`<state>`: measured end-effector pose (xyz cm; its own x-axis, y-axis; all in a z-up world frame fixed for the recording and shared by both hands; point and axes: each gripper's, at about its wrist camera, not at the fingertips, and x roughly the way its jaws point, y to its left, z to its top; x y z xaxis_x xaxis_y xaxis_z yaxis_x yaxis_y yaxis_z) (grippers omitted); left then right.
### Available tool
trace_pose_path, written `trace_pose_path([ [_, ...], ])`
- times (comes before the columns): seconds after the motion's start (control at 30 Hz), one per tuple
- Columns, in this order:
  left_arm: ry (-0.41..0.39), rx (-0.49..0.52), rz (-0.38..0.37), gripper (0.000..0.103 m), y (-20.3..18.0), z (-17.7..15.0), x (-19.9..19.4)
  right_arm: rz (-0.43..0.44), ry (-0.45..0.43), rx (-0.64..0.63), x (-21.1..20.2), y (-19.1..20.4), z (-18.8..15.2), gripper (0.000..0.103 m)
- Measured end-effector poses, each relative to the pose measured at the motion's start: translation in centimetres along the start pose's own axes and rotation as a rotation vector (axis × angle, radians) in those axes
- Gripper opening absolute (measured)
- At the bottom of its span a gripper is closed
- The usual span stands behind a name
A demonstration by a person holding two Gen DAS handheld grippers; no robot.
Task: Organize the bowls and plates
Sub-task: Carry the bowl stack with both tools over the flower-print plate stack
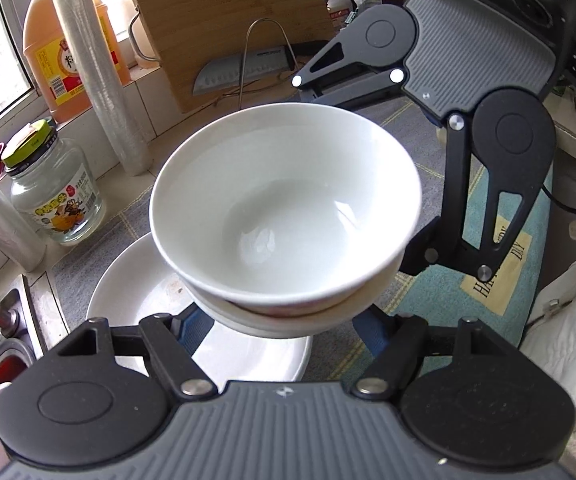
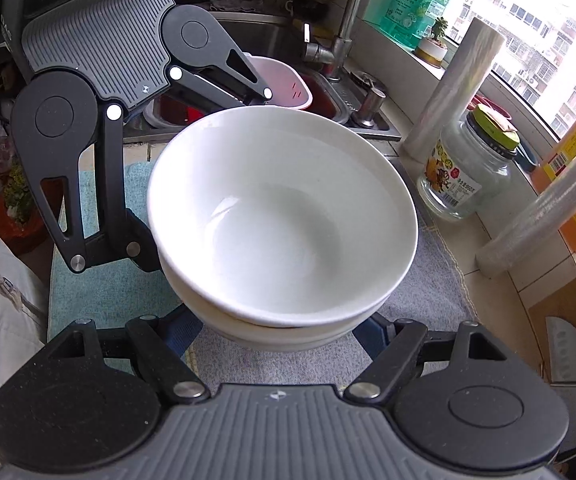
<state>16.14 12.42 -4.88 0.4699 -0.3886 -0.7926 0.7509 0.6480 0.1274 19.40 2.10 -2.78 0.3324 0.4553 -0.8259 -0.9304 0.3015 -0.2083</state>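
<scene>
Bowls [image 1: 283, 208]: two nested, perhaps three.

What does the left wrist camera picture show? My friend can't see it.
Two stacked white bowls are held up between both grippers, the left gripper at their near side and the right gripper at the far side. A white plate lies underneath on the counter, beside a glass jar.

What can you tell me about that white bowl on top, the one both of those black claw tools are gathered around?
The top bowl is plain glossy white, ceramic by its look, deep, round and empty. It sits nested in a second white bowl, slightly tilted. The left gripper and right gripper flank the stack from opposite sides, fingers mostly hidden beneath it. In the left view a white plate lies below.
</scene>
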Motion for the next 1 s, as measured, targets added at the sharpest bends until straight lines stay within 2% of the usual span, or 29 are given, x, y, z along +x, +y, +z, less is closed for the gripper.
trace_pose_path([
  [0.43,-0.018,0.015,0.022,0.075,4.0,-2.0,-0.4,-0.033,0.003,0.004,2.9,-0.7,2.9,0.084],
  [1.0,0.018,0.007,-0.020,0.075,7.1,-3.4,1.9,-0.023,0.063,0.054,6.9,-1.7,4.2,0.084],
])
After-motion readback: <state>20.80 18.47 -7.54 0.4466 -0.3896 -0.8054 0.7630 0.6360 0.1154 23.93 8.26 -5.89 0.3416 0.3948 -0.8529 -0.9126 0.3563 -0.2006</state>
